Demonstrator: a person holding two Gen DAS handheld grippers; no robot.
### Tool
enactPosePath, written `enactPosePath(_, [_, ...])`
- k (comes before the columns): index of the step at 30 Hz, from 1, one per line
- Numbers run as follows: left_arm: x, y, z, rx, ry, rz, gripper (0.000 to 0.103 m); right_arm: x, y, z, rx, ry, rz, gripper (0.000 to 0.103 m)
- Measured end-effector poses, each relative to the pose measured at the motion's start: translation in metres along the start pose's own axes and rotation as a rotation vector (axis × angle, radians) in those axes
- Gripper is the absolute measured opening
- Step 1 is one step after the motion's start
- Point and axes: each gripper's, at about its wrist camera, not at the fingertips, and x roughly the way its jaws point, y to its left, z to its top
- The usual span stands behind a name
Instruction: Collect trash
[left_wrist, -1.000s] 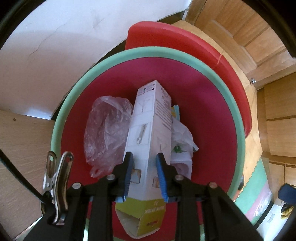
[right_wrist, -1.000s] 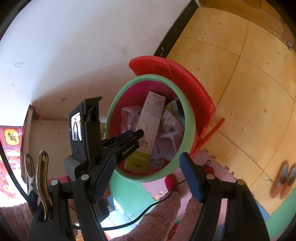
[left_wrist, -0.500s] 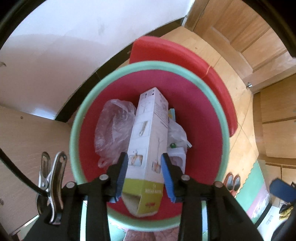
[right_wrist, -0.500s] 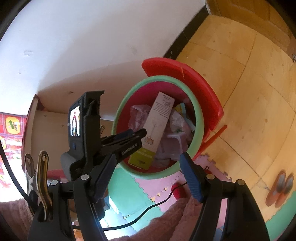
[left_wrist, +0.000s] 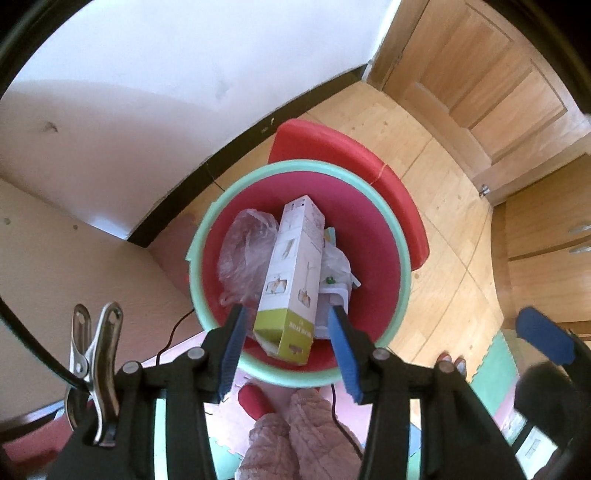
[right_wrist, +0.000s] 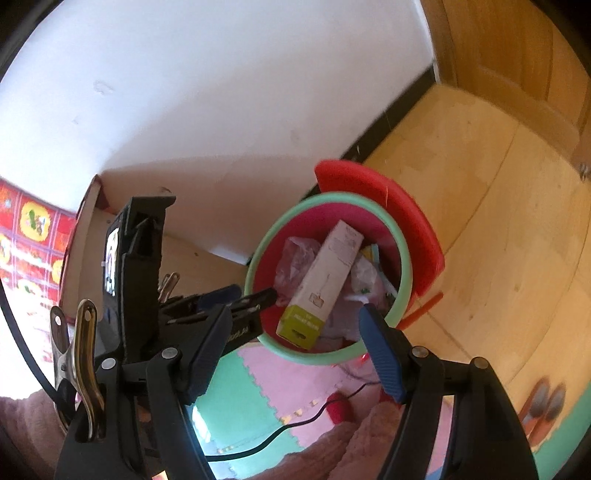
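Note:
A red bin with a green rim stands on the floor by the wall, its red lid tipped back behind it. Inside it a tall white box with a yellow-green end leans among a clear plastic bag and white wrappers. My left gripper points straight down high above the bin. Its jaws are opening and the pads stand clear of the box. In the right wrist view the box lies in the bin with the left gripper beside it. My right gripper is open and holds nothing.
A wooden cabinet stands left of the bin and a wooden door at the back right. Pink and green foam mats cover the near floor, crossed by a black cable. Slippers lie at the right. A person's pink fleecy clothing is below.
The left gripper let go of the box, widened its jaws and rose, so the bin looks smaller. The box stays leaning in the bin. The right gripper rose too.

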Motion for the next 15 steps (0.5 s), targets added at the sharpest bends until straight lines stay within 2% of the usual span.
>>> enactPosePath(5, [-0.024,0.008,-0.011,-0.031,-0.010,-0.005,0.048,-0.014,0.015,-0.005,-0.035,-0.043,-0.020,0.073])
enactPosePath(15, [-0.070,0.019,-0.030,-0.036,-0.043,0.005,0.048,-0.037,0.039,-0.013,-0.080,-0.068,-0.078,0.073])
